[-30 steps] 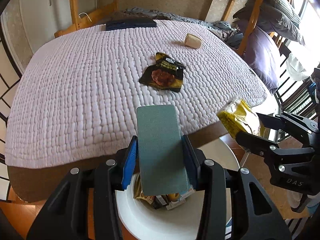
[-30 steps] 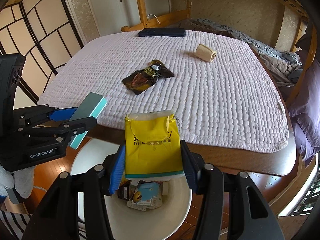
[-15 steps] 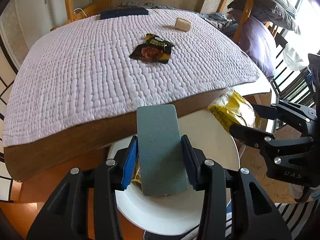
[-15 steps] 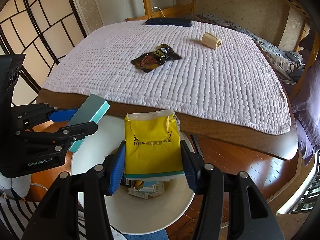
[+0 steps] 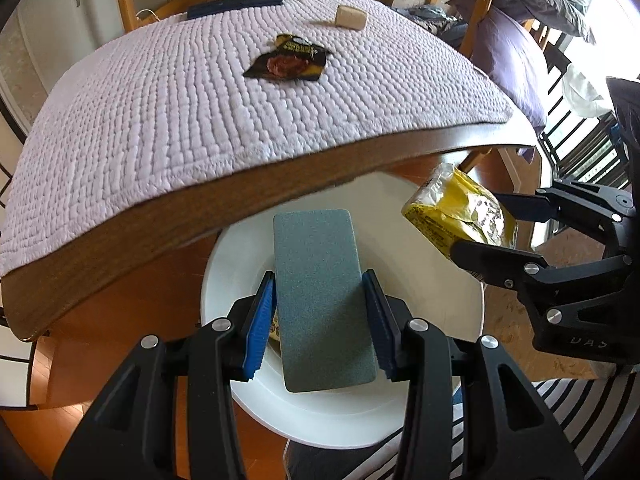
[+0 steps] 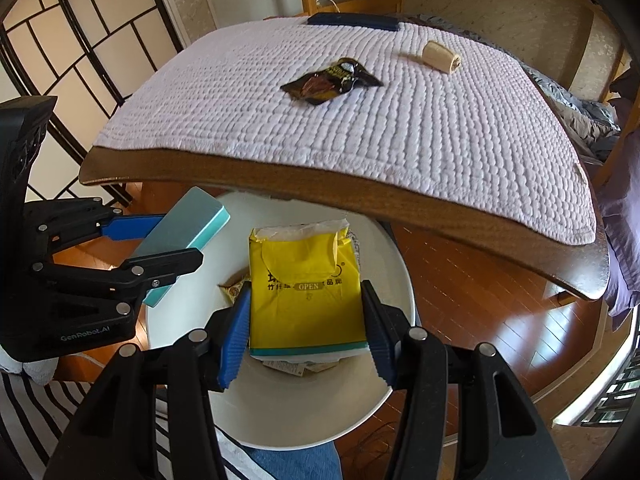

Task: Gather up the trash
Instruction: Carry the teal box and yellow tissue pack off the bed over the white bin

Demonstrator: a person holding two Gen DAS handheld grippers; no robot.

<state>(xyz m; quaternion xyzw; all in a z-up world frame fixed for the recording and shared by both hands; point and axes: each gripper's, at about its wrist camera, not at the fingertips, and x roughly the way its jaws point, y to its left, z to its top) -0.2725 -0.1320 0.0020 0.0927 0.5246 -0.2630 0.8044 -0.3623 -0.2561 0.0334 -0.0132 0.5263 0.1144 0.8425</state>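
My left gripper point(image 5: 320, 320) is shut on a flat green sponge block point(image 5: 324, 300) and holds it over the white trash bin point(image 5: 440, 280). It shows in the right wrist view point(image 6: 184, 248) too. My right gripper point(image 6: 304, 320) is shut on a yellow tissue packet point(image 6: 304, 292), also over the bin point(image 6: 300, 420), which has wrappers at its bottom. The packet shows at the right of the left wrist view point(image 5: 460, 216). A dark snack wrapper point(image 6: 328, 82) and a beige roll point(image 6: 440, 58) lie on the quilted table top.
The wooden table edge point(image 6: 360, 196) overhangs the bin's far side. A dark flat case point(image 6: 354, 21) lies at the table's far end. A striped rug point(image 6: 32, 400) and wooden floor point(image 6: 480, 300) surround the bin. A folding screen point(image 6: 80, 40) stands at the left.
Both grippers have dropped lower and come over the bin, below the table edge. Each keeps its hold on its item.
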